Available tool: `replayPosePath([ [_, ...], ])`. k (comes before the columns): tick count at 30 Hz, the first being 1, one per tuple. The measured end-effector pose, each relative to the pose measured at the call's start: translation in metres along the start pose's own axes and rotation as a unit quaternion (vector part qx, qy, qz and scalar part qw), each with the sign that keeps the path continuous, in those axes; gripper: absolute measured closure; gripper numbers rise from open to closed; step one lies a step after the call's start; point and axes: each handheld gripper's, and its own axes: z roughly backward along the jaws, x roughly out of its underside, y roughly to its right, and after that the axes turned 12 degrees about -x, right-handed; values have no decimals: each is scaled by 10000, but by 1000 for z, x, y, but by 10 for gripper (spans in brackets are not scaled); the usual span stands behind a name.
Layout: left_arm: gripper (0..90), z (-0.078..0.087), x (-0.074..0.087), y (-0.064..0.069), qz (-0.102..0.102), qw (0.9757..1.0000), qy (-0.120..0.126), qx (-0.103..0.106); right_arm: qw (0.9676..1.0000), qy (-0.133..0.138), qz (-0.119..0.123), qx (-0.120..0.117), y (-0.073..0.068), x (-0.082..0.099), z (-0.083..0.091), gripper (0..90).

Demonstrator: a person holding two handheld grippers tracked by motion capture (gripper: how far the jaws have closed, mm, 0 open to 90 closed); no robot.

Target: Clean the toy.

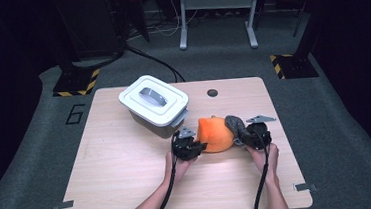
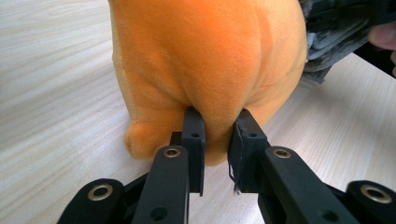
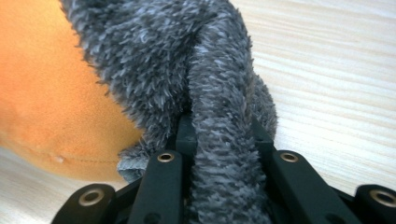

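Just right of the white lidded container (image 1: 154, 106), the orange plush toy (image 1: 215, 134) rests on the wooden table (image 1: 114, 175). Left gripper (image 1: 193, 147) is clamped on its orange body. Right gripper (image 1: 246, 136) is clamped on its grey fuzzy part (image 1: 235, 124).

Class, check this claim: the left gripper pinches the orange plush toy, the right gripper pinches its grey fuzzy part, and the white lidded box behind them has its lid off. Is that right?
Not quite. The high view shows the white lidded box closed, its lid on. The rest stands: the left gripper pinches the orange plush toy, and the right gripper pinches its grey fuzzy part.
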Motion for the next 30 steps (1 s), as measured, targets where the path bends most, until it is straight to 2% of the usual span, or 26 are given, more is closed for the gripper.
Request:
replayPosePath([
  [3,778,1,0,-1,3,10000,18,0,9999,126,110,12,-4,-3,9,733],
  [4,778,1,0,-1,-12,10000,23,-3,9998,187,78,-43,-8,-5,13,732],
  [6,778,1,0,1,-19,10000,36,-15,9992,312,235,-86,-15,-10,20,732],
  [10,778,2,-1,3,-87,9999,43,-41,9972,396,614,-160,-40,-21,29,732],
  [14,778,2,-1,3,-76,9999,69,-38,9940,390,974,-294,-65,-31,26,730],
  [17,778,2,-2,3,-112,9999,50,-12,9923,303,1141,-385,-77,-35,17,729],
  [21,778,2,-1,2,-96,9999,19,-24,9917,176,1232,-316,-80,-33,2,730],
  [23,778,1,-1,3,-95,9999,34,-29,9925,178,1172,-313,-78,-32,2,731],
  [28,779,1,-1,3,-32,10000,45,-11,9922,133,1217,-232,-73,-31,5,731],
  [30,779,1,-1,2,-30,10000,48,-15,9936,153,1102,-203,-69,-30,6,731],
])
